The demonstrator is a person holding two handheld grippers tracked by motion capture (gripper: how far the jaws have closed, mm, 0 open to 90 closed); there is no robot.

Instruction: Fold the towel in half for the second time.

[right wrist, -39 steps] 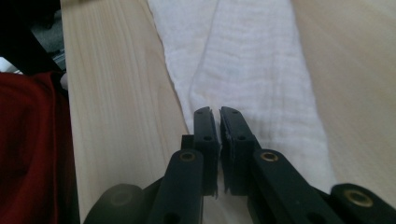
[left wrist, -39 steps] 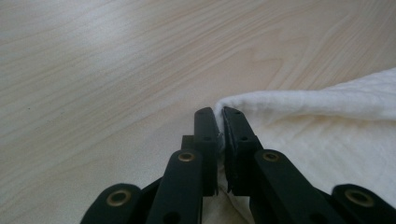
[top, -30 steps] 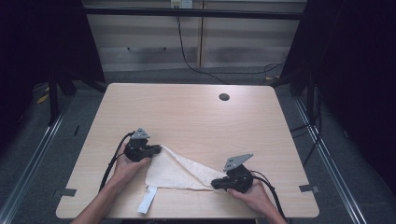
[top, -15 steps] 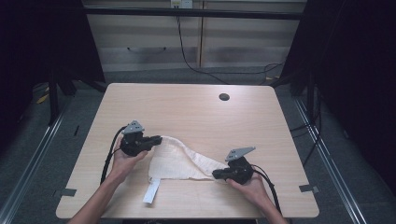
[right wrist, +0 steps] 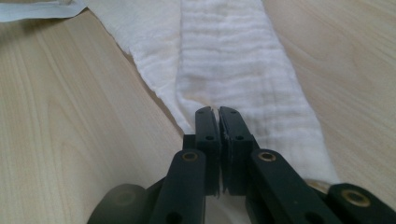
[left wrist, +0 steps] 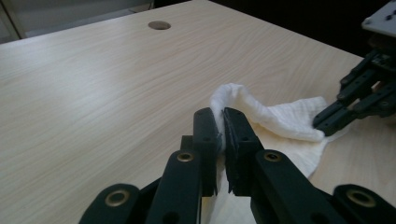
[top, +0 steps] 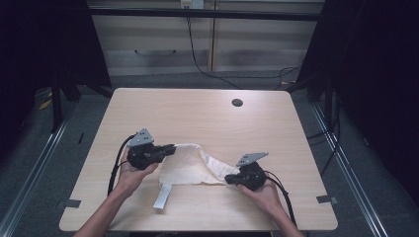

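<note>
A white muslin cloth (top: pixel 187 167) lies crumpled on the wooden table (top: pixel 197 118) near its front edge. My left gripper (top: pixel 170 148) is shut on the cloth's left corner and holds it lifted off the table. In the left gripper view the black jaws (left wrist: pixel 222 119) pinch a raised fold of the cloth (left wrist: pixel 266 114). My right gripper (top: pixel 229 178) is shut on the cloth's right end, low by the table. In the right gripper view its jaws (right wrist: pixel 217 115) clamp the near edge of the cloth (right wrist: pixel 233 60), which stretches away flat.
A white tag or strap (top: pixel 162 195) hangs from the cloth's lower left onto the table; its end (right wrist: pixel 37 10) lies at the top left. A round cable hole (top: pixel 237 102) sits at the table's far side. The other gripper (left wrist: pixel 348 109) grips the cloth's far end.
My left gripper has risen and moved slightly away from the person, pulling its corner of the cloth up with it. The right gripper has stayed almost still, and the cloth has bunched between them.
</note>
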